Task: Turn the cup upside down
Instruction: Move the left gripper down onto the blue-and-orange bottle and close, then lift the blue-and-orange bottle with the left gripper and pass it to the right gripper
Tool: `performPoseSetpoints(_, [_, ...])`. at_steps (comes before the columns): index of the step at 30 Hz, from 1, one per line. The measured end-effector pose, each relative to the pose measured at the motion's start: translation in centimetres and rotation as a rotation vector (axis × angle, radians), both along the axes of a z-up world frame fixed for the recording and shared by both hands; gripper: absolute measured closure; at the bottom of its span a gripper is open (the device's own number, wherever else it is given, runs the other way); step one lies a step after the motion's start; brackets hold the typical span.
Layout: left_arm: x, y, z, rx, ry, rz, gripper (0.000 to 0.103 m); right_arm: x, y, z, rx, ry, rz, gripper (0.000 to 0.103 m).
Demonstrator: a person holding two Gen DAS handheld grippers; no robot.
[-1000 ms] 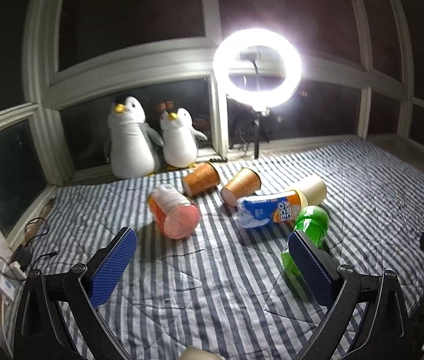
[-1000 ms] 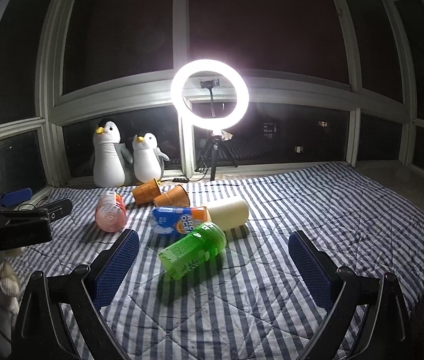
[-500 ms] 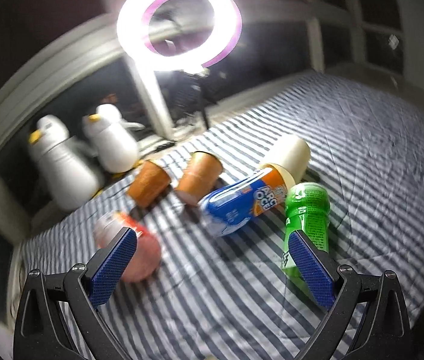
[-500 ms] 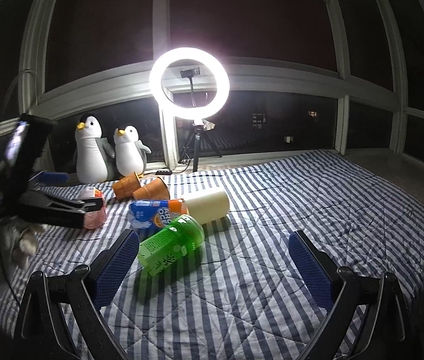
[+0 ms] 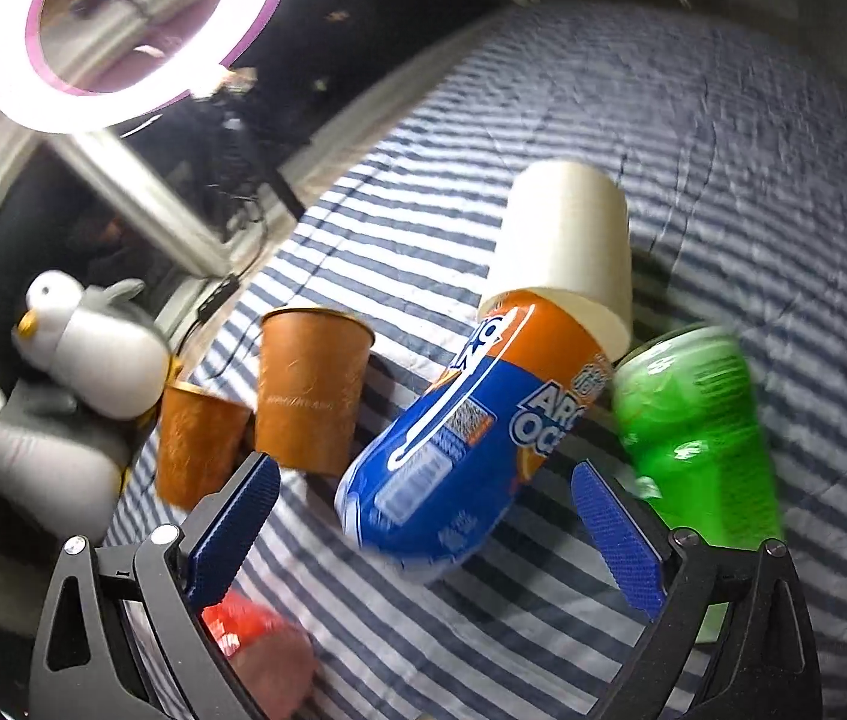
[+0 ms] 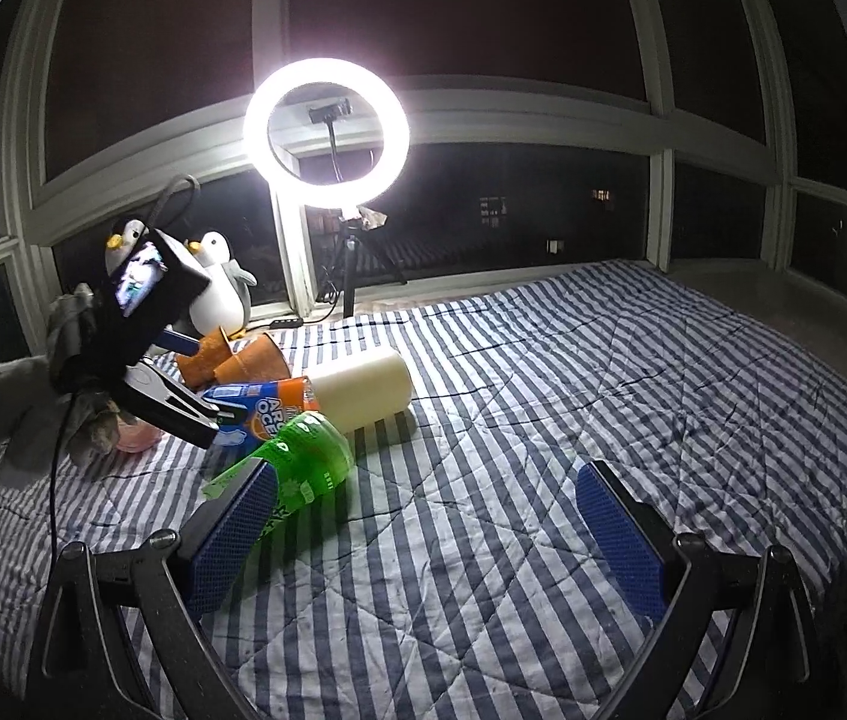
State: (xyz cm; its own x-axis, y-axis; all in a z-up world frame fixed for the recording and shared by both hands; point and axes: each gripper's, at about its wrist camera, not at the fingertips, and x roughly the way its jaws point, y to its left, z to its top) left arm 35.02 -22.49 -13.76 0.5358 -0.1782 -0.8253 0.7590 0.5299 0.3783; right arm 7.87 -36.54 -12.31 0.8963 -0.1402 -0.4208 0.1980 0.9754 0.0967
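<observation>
Left wrist: blue cup [image 5: 453, 456] lies between open tool [image 5: 423, 516] jaws.

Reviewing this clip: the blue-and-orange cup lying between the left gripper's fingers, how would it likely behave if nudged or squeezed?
The blue-and-orange cup lies on its side on the striped quilt, so a nudge would probably roll it in a curve, being tapered. It looks like thin printed paper or plastic, likely light and easily dented. Its base end sits inside or against the cream cup; that one may move too.
</observation>
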Motion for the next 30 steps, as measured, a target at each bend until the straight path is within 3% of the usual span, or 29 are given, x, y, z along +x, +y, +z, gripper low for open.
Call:
performPoseSetpoints(9, [3.1,-0.8,-3.0,0.061,0.09,-0.035,0.01,1.9,-0.5,-0.9,0.02,0.025,0.006,0.005])
performPoseSetpoints(17, [3.4,0.3,-3.4,0.038,0.144,-0.029,0.018,2.3,-0.8,-1.3,0.06,0.039,0.005,0.005])
performPoseSetpoints(30, [-0.6,6.1,-2.4,0.013,0.157,0.1,0.022,1.5,0.5,-0.3,0.066,0.014,0.033,0.005])
